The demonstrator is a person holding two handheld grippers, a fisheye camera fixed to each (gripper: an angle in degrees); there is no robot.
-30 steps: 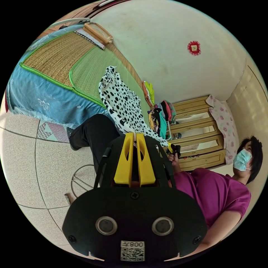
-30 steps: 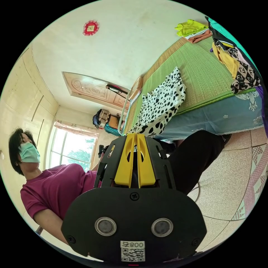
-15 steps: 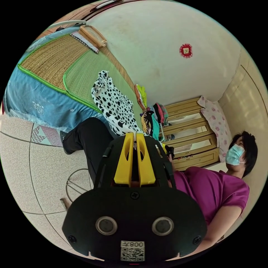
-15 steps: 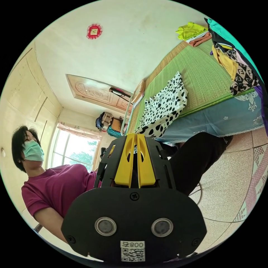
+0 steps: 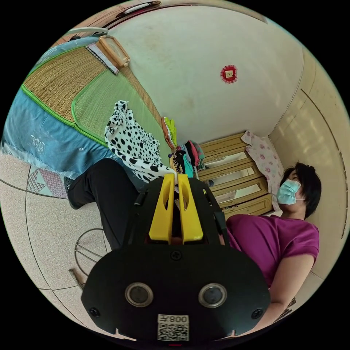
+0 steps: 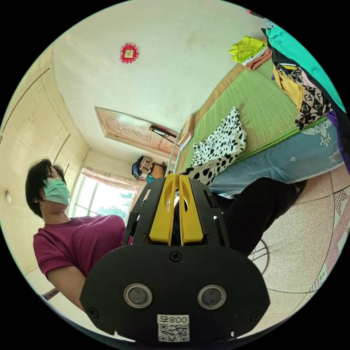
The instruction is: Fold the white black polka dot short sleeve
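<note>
Here the spotted shirt lies partly on the green mat of the bed and drapes off its edge, each of its two near corners pinched between closed yellow jaws: the left gripper on one, the right gripper on the other. One pile of clothes sits beside it. The person's black trouser leg stands between gripper and bed.

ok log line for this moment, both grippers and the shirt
left gripper: shut on polka dot shirt | right gripper: shut on shirt edge | shirt: partly on green mat, near edge lifted off bed
</note>
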